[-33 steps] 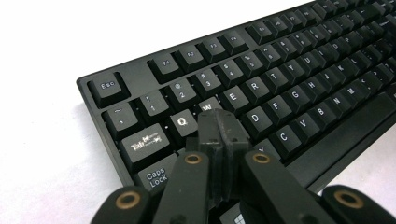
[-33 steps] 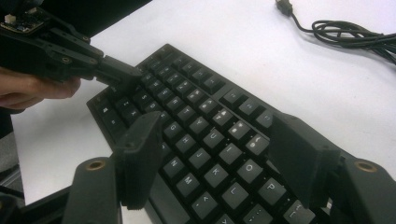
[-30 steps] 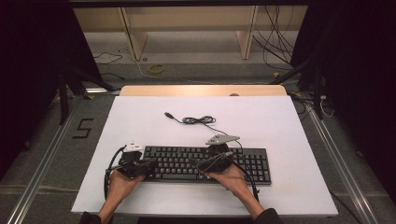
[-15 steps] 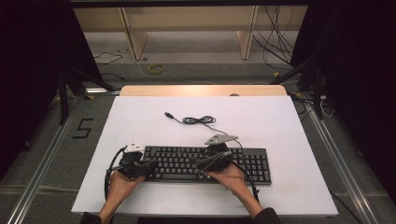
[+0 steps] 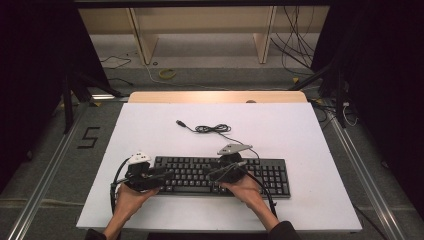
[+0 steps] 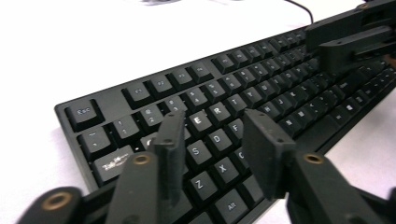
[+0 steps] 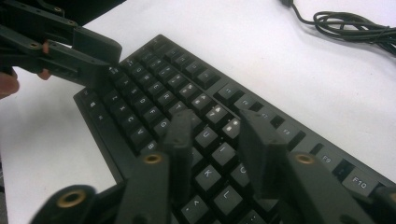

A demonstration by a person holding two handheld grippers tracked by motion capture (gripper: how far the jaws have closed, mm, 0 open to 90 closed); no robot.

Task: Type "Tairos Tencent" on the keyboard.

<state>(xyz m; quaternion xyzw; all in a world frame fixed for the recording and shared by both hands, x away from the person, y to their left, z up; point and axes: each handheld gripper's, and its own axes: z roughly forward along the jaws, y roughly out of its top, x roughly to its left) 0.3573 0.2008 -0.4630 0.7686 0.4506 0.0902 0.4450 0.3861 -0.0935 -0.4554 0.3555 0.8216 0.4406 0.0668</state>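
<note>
Over on the left, the left gripper (image 5: 162, 175) hovers above the keyboard's (image 5: 260, 176) left-hand keys, jaws parted with nothing between them; in its own view they straddle the S and D column. The keyboard lies flat near the front edge of the white table (image 5: 310, 135), its long side toward the person. It looks to me a rigid plastic slab, moderately light, unlikely to flex, though the keycaps would give and slip under a pinch. The short ends or the bare front rim seem the safer places to take hold. Its cable (image 5: 212, 129) trails back in a loose coil. Moving right, the right gripper (image 5: 215, 173) hangs over the middle keys, also spread and empty.
</note>
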